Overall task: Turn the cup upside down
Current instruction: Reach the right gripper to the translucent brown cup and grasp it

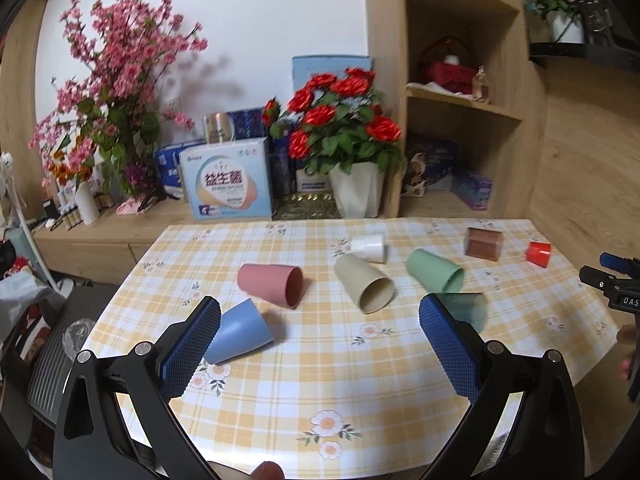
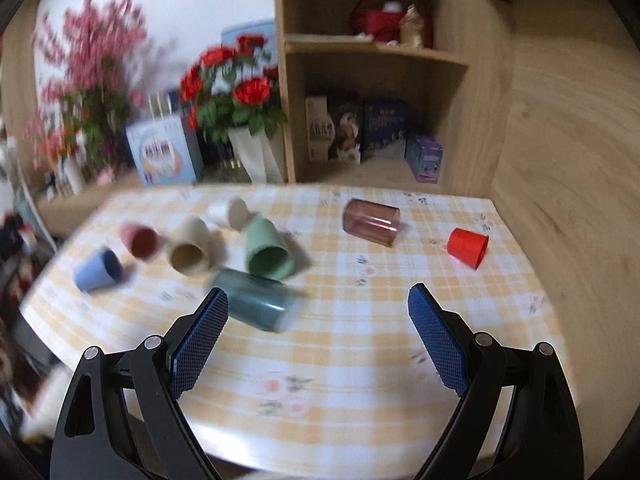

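Note:
Several cups lie on their sides on the checked tablecloth (image 1: pixel 320 360): blue (image 1: pixel 240 336), pink (image 1: pixel 272 282), beige (image 1: pixel 364 284), white (image 1: pixel 370 247), green (image 1: pixel 434 271), dark teal (image 1: pixel 464 310), clear brown (image 1: pixel 483 243), small red (image 1: pixel 539 253). My left gripper (image 1: pixel 320 344) is open and empty above the table's near side, the blue cup by its left finger. My right gripper (image 2: pixel 318 332) is open and empty, the teal cup (image 2: pixel 252 300) beside its left finger. The right view is blurred. The red cup (image 2: pixel 467 247) and brown cup (image 2: pixel 372 222) lie further right.
Flower pots (image 1: pixel 352 136), boxes (image 1: pixel 228 178) and a wooden shelf unit (image 1: pixel 460 92) stand behind the table. The right gripper's body (image 1: pixel 616 284) shows at the left view's right edge. A wooden wall (image 2: pixel 568 140) flanks the table's right side.

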`<state>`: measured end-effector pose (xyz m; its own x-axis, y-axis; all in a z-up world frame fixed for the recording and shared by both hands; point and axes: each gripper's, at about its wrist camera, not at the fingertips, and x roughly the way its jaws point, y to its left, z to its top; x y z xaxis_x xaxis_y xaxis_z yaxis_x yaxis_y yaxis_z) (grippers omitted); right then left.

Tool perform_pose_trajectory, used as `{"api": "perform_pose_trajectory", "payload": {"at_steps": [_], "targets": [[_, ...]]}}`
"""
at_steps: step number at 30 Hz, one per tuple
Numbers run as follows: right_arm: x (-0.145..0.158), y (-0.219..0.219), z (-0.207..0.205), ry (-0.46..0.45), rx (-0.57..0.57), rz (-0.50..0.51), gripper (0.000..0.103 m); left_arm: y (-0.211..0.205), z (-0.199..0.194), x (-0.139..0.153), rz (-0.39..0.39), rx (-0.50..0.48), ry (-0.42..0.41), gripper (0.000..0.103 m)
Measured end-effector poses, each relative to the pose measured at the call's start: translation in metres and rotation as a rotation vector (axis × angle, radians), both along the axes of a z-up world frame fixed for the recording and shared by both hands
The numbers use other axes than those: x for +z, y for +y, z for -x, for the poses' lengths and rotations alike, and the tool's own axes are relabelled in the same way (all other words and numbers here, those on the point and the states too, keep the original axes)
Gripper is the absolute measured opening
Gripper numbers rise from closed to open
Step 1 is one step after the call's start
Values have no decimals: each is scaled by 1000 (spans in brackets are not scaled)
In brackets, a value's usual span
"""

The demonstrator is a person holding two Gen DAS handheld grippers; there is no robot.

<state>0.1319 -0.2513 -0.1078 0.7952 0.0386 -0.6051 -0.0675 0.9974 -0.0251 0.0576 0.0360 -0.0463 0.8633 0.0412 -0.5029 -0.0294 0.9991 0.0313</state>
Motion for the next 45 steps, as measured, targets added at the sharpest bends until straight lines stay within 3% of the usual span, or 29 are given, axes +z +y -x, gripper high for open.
{"api": "perform_pose_trajectory", "payload": {"at_steps": [3,5,15,20,28,34,37,42,45], "targets": [[-28,-15,-48,159,68,61,88,14,-15,-10,22,46,29,97],[-40,-21,-72,212,94,94,88,22,-23,-17,31,69,48,97],[-68,-29,-212,306,144,376,88,63,-54,-50,63,192,116,97],[-84,-33,-283,368,165,445,88,76,-72,-63,86,220,153,97],[-126,-29,-339,515,287,543,88,77,-89,-76,83,195,182,96],[-138,-37,-358,564,256,528,88,76,-97,-84,90,188,203,92],[-143,-40,-364,575,217,510,80,74,-98,-85,94,187,210,91],[-139,-44,-367,601,157,409,73,75,-97,-85,102,184,206,90],[-126,-48,-360,563,118,338,72,75,-94,-82,113,183,191,90]]}}
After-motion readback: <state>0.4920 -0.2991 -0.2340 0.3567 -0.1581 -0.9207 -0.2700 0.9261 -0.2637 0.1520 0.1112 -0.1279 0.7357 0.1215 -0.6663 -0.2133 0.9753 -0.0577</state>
